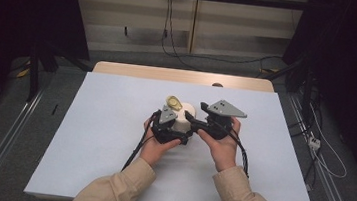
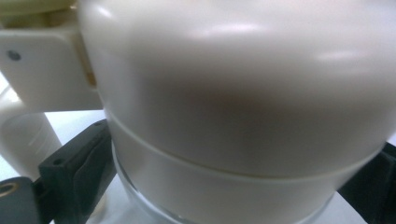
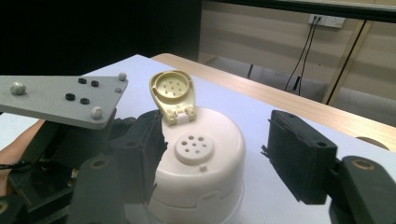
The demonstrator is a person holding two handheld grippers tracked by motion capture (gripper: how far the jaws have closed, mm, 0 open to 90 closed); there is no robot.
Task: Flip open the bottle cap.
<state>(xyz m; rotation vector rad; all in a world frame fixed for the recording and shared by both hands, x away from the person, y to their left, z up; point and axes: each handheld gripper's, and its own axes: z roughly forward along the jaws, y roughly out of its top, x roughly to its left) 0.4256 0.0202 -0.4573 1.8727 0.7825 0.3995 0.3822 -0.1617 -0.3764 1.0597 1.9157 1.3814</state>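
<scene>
The cream jar stands on the white table, a little above the middle of the high view. The left gripper clamps its body, probably to keep it steady. The small flip lid stands open at the upper middle, and the right gripper holds nothing, its jaws apart beside the cap.
</scene>
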